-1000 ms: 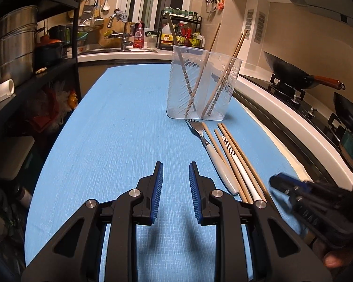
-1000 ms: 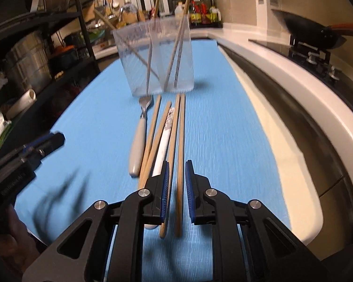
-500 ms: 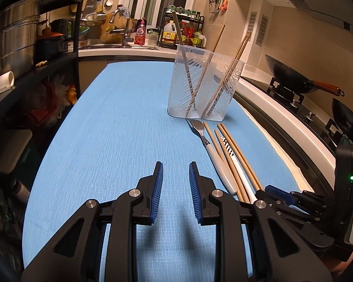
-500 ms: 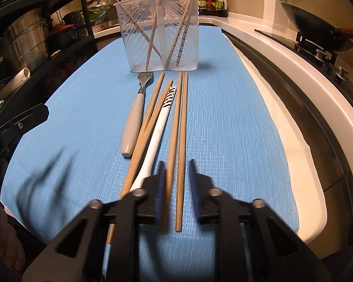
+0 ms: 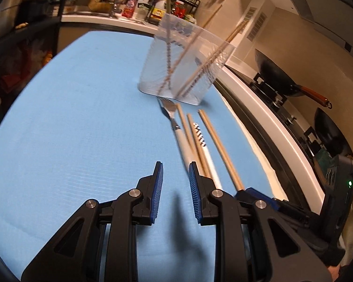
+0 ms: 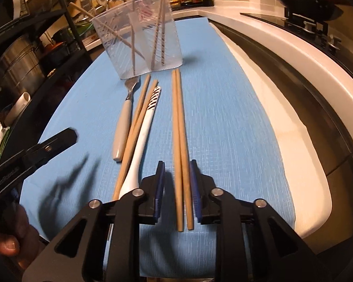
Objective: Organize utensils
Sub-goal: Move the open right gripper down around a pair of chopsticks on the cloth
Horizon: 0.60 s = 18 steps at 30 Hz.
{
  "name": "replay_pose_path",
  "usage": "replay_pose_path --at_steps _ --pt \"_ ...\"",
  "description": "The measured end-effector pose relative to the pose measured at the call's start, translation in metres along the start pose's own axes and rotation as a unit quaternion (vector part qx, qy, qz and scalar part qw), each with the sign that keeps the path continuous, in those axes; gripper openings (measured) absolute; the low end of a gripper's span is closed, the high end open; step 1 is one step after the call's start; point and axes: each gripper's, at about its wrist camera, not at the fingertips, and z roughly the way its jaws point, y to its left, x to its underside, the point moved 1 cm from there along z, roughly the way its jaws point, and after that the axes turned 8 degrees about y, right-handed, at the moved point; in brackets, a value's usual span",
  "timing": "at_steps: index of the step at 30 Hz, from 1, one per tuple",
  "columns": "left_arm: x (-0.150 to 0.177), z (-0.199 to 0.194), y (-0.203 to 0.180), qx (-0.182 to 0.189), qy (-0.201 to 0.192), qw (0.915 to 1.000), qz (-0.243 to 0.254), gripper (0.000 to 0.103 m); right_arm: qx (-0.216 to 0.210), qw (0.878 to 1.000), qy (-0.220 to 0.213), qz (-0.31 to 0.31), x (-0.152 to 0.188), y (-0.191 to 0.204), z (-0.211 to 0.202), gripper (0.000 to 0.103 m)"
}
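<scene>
A clear plastic holder with several chopsticks in it stands on the blue mat. In front of it lie a pale-handled fork, two wooden chopsticks, a white striped-handle utensil and a separate chopstick pair. My right gripper straddles the near end of that pair. Its jaws are opening and the pads stand off the sticks. My left gripper hovers over bare mat just left of the fork, narrowly open with nothing between its fingers.
A white counter edge and a stove with a wok run along the right. A dark shelf with steel pots stands at the left. Sink and bottles line the far end.
The chopstick pair now lies apart from the other utensils, further right. My right gripper's jaws have widened around it. My left gripper has swung right toward the fork and rolled.
</scene>
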Motion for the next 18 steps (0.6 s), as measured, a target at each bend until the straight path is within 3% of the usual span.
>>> replay_pose_path --at_steps 4,12,18 --pt "-0.005 0.019 -0.013 -0.006 0.016 0.9998 -0.006 0.023 0.001 1.0 -0.016 0.02 0.0 -0.009 -0.009 0.025" --pt "-0.009 0.048 -0.03 -0.077 0.034 0.9963 0.017 0.024 0.023 1.0 -0.005 0.001 0.002 -0.006 -0.003 0.019" --pt "-0.007 0.05 -0.034 -0.077 0.047 0.9945 0.052 0.025 0.047 0.998 -0.003 -0.035 0.006 0.006 0.001 0.013"
